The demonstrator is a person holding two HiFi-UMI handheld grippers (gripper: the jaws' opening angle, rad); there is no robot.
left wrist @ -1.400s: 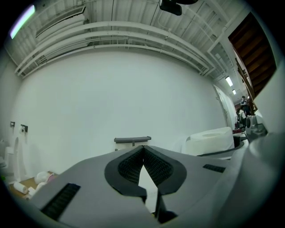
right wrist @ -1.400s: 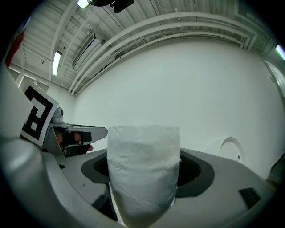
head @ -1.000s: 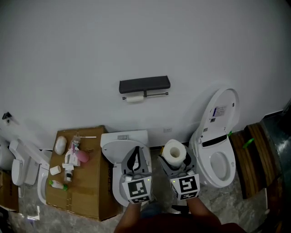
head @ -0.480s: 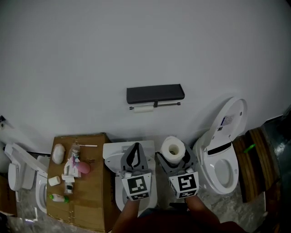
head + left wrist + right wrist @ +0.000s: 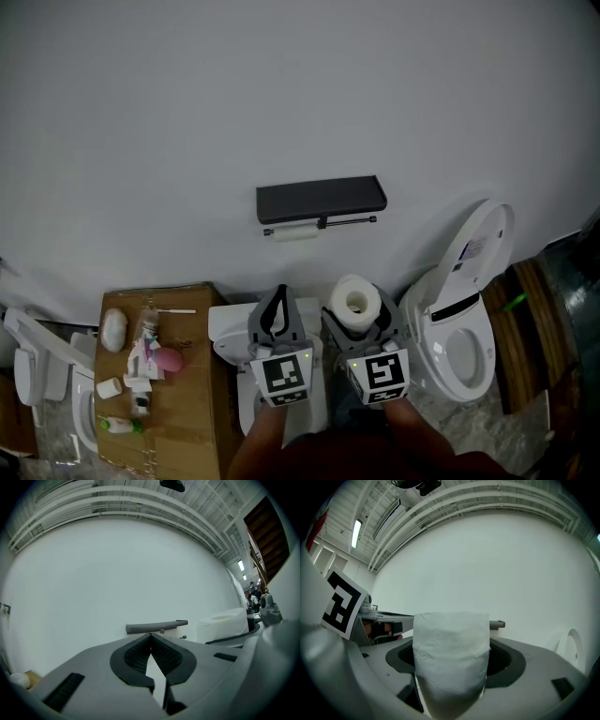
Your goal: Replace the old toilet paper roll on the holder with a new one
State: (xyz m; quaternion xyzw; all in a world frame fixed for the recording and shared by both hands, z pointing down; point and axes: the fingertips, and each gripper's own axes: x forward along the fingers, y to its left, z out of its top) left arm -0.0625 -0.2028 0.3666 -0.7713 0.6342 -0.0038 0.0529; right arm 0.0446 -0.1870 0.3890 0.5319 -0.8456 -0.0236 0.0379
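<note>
Closest in, the left tongs [image 5: 151, 638] are closed on nothing, kept free, I judge, to pull the old roll off. Just right of them, the right tongs [image 5: 359, 323] grip the new toilet paper roll [image 5: 355, 300] upright, core upward, ready for mounting. Farther ahead, well apart, the holder [image 5: 322, 198] hangs on the wall [image 5: 187, 112]. The old roll [image 5: 295, 234] beneath it looks thin, and how much paper remains is hard to make out.
</note>
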